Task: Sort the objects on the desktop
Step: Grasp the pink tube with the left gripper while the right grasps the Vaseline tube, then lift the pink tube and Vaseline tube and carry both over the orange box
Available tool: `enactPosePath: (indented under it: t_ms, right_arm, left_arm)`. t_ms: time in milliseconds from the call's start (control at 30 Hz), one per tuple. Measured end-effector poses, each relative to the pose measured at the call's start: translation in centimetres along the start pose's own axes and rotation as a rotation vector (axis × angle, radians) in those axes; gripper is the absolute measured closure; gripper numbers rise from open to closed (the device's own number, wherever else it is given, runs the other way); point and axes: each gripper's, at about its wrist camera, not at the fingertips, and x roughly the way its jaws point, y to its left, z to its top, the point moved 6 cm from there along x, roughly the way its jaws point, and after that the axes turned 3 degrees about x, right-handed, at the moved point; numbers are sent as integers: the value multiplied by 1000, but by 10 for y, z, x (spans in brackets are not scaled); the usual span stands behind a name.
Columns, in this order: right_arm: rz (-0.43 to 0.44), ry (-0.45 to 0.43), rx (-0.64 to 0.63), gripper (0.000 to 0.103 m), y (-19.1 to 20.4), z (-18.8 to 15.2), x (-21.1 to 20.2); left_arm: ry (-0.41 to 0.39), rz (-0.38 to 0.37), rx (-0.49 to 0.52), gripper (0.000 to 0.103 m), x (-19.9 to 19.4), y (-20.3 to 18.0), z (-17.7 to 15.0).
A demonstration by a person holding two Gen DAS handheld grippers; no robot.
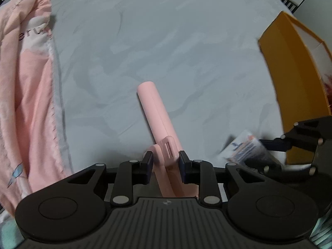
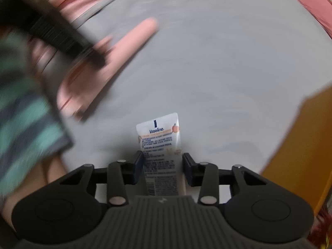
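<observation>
- Standing over a pale grey sheet (image 1: 186,41) that looks like a bed, I watch two pairs of tongs working side by side, both pointing steeply down.
- Left tongs (image 1: 166,161): narrowed around the handle end of a pink folding device (image 1: 154,112); the right pad touches it, the left pad seems to, so I judge it gripped. Its long axis runs straight up the frame, away from the tongs.
- Right tongs (image 2: 162,166): partly closed about a white Vaseline tube (image 2: 160,143). The left pad meets the tube; a thin gap seems to remain at the right pad, so I cannot tell whether the hold is firm. The tube also points straight ahead, lengthwise between the pads.
- An orange box (image 1: 290,78) stands at the right edge of both views, nearer the right tongs. Its inside is mostly hidden; contents unclear.
- A pink blanket (image 1: 27,87) lies along the left edge.
</observation>
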Motion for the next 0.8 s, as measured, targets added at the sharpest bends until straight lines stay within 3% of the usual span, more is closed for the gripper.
enactPosePath:
  t_ms: [67,133,300,467,667,800]
  right_arm:
    - [33,-18,89,81,-13,8,-7]
    - [-23,-39,94,84,-21,13,-12]
    - [-25,-84,147,85,-25,15,-31]
    - [-22,-121,232,85,-33,8,-39]
    - [10,-178,368,86,-51,3,-55]
    - [22,-227,447,86,-62,-7,-64]
  left_arm:
    - [-7,-34,-5,74,6,-7,6]
    - [-7,-54,6,73,7,-11,9]
    - [-10,-153,10,71,4,-17,11]
    - [-42,-118,15,71,-4,-11,12]
    - [-35,-42,250,69,-11,-19,5]
    - [8,-59,209,62,-1,-8,6]
